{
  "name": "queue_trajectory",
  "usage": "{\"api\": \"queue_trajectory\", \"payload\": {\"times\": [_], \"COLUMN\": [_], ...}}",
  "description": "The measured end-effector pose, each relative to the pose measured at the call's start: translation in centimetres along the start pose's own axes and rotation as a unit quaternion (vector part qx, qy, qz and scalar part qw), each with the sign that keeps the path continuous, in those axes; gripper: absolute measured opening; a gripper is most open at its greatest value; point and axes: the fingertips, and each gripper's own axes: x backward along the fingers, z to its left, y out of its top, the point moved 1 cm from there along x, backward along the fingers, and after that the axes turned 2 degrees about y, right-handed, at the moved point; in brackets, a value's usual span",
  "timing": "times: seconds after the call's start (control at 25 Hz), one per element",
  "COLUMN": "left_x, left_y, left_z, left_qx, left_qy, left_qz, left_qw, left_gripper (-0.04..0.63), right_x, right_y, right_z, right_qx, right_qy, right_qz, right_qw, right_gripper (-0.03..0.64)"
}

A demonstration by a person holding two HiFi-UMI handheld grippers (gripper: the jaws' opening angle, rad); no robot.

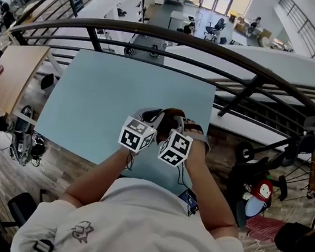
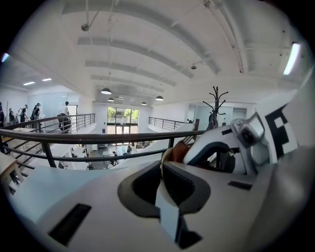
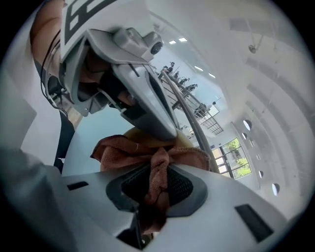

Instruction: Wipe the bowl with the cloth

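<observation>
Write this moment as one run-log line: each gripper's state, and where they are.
left gripper: shut on bowl rim | right gripper: shut on cloth | both: over table

No words or numbers to read here, 0 legible. The marker cube [image 1: 138, 134] on the left gripper [image 2: 162, 166] and the marker cube [image 1: 175, 148] on the right gripper [image 3: 160, 160] show only black-and-white squares. Behind both tools, the shirt print [image 1: 81, 231] is too faint to read.

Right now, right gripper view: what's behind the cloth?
Part of the bowl, its yellowish rim, shows behind the cloth, gripped by the left hand-held gripper. The cloth and that gripper cover the rest of it.
</observation>
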Motion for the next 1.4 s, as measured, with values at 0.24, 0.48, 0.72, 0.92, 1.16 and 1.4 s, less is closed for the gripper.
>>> {"api": "queue_trajectory", "payload": {"times": [0.24,0.48,0.72,0.92,1.16,1.4], "left_x": [0.1,0.4,0.0,-0.5,-0.5,0.1], "left_y": [-0.2,0.8,0.1,-0.3,0.1,1.1], "left_z": [-1.5,-1.3,-0.7,0.2,1.4,3.9], "left_qx": [0.003,-0.005,-0.005,0.000,0.009,0.044], "left_qy": [-0.021,-0.021,-0.017,-0.012,0.003,0.012], "left_qz": [0.000,-0.008,-0.004,-0.001,-0.003,-0.018], "left_qw": [0.9998,0.9997,0.9998,0.9999,1.0000,0.9988], "left_gripper": [0.028,0.031,0.026,0.023,0.026,0.025], "right_x": [0.2,0.1,0.7,1.6,3.4,6.6], "right_y": [0.3,2.3,1.8,1.1,0.4,-0.2], "right_z": [-1.0,1.2,2.5,2.6,2.2,0.7], "right_qx": [-0.015,0.005,0.015,0.014,0.001,-0.012], "right_qy": [-0.033,0.005,0.052,0.069,0.069,0.026], "right_qz": [-0.015,-0.045,-0.058,-0.049,-0.053,-0.067], "right_qw": [0.999,0.999,0.997,0.996,0.996,0.997], "right_gripper": [0.094,0.094,0.092,0.092,0.092,0.094]}}
